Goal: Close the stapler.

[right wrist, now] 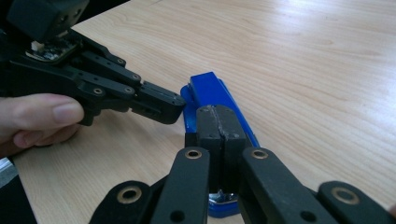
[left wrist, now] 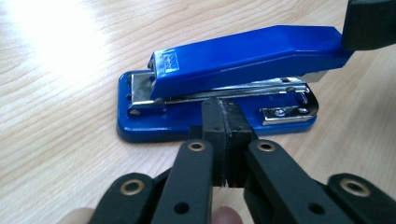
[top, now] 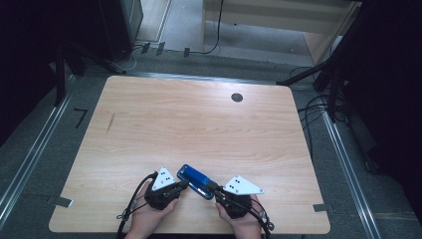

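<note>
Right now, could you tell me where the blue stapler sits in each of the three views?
High view: the blue stapler lies at the table's near edge, between the two grippers.
Left gripper view: it lies side-on across the middle, just beyond the shut left gripper.
Right gripper view: it runs away lengthwise behind the shut right gripper.
Shared landmark: the light wooden table.
</note>
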A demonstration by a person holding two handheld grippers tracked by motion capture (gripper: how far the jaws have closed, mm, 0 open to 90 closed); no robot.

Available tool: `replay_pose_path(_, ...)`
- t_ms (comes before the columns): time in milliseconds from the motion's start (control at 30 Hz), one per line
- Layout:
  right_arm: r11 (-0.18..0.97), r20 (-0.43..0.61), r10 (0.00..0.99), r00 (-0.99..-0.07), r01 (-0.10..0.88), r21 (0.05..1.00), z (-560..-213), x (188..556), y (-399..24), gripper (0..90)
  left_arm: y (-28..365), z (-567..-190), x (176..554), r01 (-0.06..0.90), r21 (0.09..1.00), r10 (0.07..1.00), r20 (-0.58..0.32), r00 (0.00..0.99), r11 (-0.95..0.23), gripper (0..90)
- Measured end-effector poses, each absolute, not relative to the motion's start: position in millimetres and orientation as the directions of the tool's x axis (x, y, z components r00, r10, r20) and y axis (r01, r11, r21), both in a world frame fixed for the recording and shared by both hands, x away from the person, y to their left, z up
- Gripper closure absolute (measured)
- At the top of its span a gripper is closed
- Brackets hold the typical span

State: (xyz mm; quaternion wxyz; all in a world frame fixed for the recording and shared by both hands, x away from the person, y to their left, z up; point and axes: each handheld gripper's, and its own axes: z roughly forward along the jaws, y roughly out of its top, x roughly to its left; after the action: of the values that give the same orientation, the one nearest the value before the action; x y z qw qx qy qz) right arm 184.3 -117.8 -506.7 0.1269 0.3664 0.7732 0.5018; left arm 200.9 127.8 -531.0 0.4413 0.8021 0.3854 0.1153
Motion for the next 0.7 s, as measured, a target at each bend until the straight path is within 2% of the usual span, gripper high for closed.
replay_pose_path(100, 0.228, 0.176, 0.692, -0.7, 0.444, 0.867, -509.3, 180.8, -117.2, 90.0, 135.8, -529.7, 196.3, 0.502, 0.809, 0.723, -0.146, 0.676, -0.306, 83.0)
replay_pose_path(233, 0.238, 0.176, 0.694, -0.699, 0.452, 0.86, -515.4, 175.0, -114.2, 90.0, 151.5, -527.5, 190.9, 0.491, 0.828, 0.745, -0.144, 0.652, -0.27, 70.8)
replay_pose_path(500, 0.236, 0.174, 0.708, -0.685, 0.461, 0.855, -522.6, 167.5, -111.3, 90.0, 201.4, -512.6, 192.3, 0.522, 0.842, 0.842, -0.18, 0.508, -0.134, 49.4)
replay_pose_path(700, 0.221, 0.183, 0.723, -0.667, 0.474, 0.852, -525.5, 166.4, -110.9, 90.0, 237.4, -508.5, 184.2, 0.484, 0.871, 0.889, -0.157, 0.431, -0.081, 34.8)
